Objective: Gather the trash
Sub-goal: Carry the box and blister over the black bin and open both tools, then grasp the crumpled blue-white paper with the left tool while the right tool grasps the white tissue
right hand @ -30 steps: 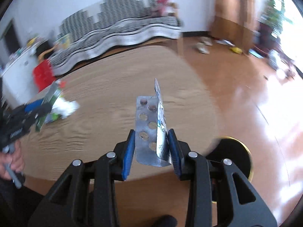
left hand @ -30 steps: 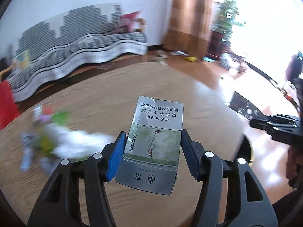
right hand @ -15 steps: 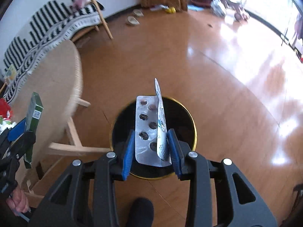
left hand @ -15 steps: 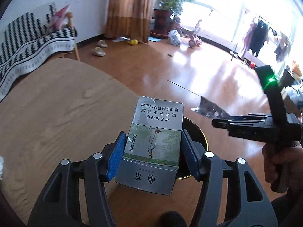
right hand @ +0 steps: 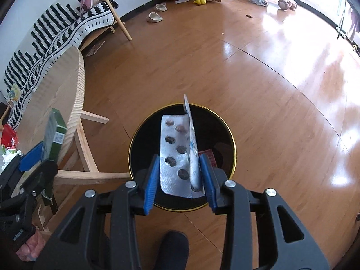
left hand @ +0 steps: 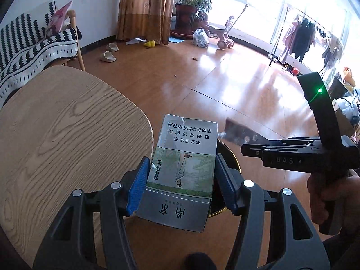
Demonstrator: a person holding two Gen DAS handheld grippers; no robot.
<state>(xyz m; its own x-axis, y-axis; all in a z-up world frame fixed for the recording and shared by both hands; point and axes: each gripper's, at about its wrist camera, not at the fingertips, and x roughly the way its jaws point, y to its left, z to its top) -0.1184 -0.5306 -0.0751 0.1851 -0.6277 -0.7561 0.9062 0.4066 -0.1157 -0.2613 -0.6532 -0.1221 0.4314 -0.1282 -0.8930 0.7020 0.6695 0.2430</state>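
As the right tool (right hand: 178, 175) opens, the blister pack (right hand: 177, 155) sits between its pads.

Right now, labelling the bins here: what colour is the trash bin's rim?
Gold, ringing a black trash bin; clearest in the right wrist view.

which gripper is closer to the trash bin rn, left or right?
Right. The right gripper hangs directly over the trash bin with the blister pack between its just-opened jaws. The left gripper, clamping the cigarette box, sits beside it, near the table edge.
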